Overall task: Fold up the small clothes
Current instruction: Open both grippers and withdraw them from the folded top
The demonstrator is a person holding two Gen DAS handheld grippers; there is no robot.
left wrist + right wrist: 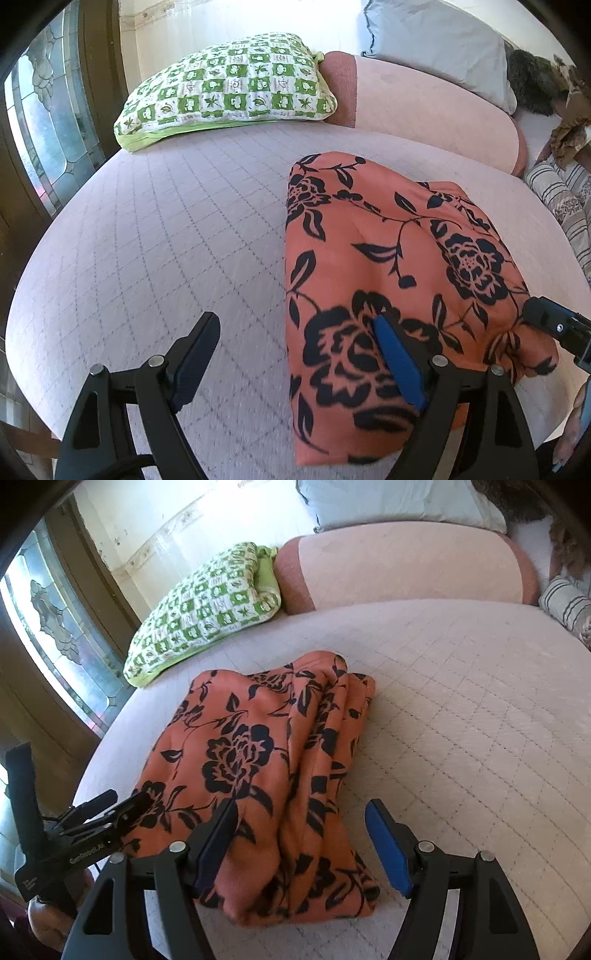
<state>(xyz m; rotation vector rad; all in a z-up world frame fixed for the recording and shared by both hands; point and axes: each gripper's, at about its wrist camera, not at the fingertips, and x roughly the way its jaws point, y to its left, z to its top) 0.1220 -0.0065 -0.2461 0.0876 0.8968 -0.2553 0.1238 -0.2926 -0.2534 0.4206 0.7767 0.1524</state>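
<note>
Your folded orange floral garment (pixel 266 775) lies on the quilted bed cover (pixel 147 240), short of the green checked pillow (pixel 229 85). Your left gripper (pixel 295 354) stands wide open and holds nothing; your right gripper (pixel 303 842) is open too, empty, its jaws straddling the near edge. The risk: a blue pad (pixel 388 849) snags the loose layered folds on the garment's right side as you pull away, dragging the stack apart. The cloth looks thin, soft and slippery, and the bed cover stitched in a grid.
</note>
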